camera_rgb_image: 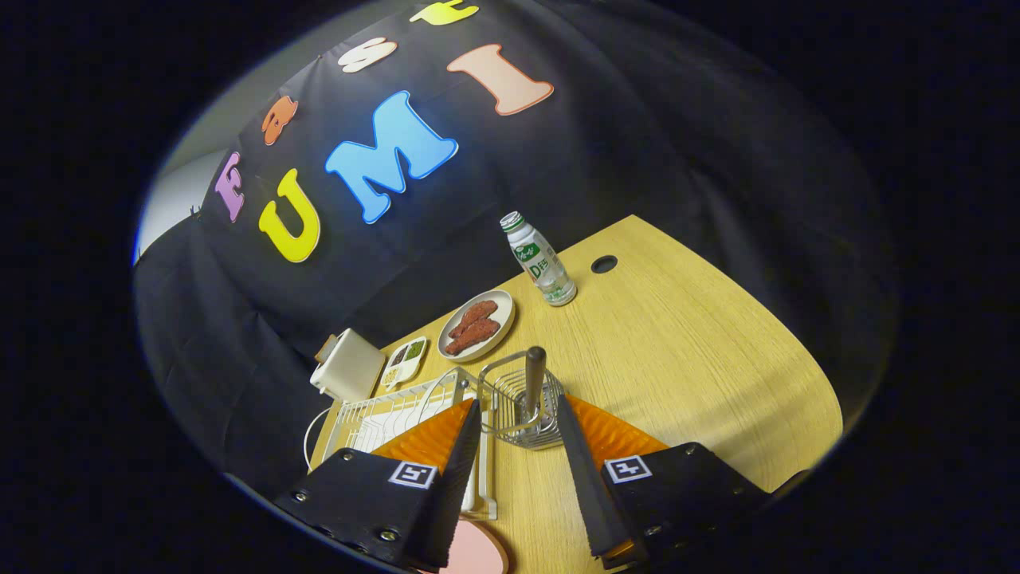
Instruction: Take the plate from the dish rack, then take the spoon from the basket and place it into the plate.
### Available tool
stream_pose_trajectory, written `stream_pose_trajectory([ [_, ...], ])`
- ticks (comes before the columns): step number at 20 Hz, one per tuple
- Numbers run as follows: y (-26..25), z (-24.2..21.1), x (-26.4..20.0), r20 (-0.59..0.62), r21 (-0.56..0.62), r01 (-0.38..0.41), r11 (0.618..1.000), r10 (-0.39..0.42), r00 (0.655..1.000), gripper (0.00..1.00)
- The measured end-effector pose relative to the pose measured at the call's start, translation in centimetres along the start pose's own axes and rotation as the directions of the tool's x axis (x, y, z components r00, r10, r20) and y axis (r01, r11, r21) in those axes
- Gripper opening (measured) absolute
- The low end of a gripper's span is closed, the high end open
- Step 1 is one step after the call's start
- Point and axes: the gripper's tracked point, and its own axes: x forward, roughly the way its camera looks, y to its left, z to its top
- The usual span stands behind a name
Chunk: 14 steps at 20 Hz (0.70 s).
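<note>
Pink plate (474,550) sits right under the gripper (518,414), whose fingers are spread wide with nothing held, lined up on the spoon (534,383) standing in the wire basket (522,406), so I'd ease forward and squeeze the handle dead-centre.

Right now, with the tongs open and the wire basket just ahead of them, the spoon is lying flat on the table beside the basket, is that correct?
Not quite. The spoon stands upright inside the wire basket, handle up, not flat on the table. The rest holds: in the gripper view the tongs are open, with the basket just ahead between their tips.
</note>
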Motion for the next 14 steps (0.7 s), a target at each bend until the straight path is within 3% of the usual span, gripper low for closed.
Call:
stream_pose_trajectory([
  [4,-0.8,0.9,2.6,0.026,0.036,0.043,0.998,-0.044,0.999,0.62],
  [6,-1.2,1.1,3.5,0.023,0.05,0.051,0.997,-0.052,0.998,0.52],
  [9,-1.6,1.3,4.6,0.021,0.067,0.061,0.996,-0.062,0.998,0.52],
  [10,-1.4,1.5,4.5,0.02,0.074,0.053,0.996,-0.054,0.998,0.36],
  [13,-1.8,1.4,5.7,0.02,0.075,0.06,0.995,-0.062,0.998,0.31],
  [14,-1.5,1.7,5.4,0.015,0.069,0.06,0.996,-0.061,0.998,0.14],
])
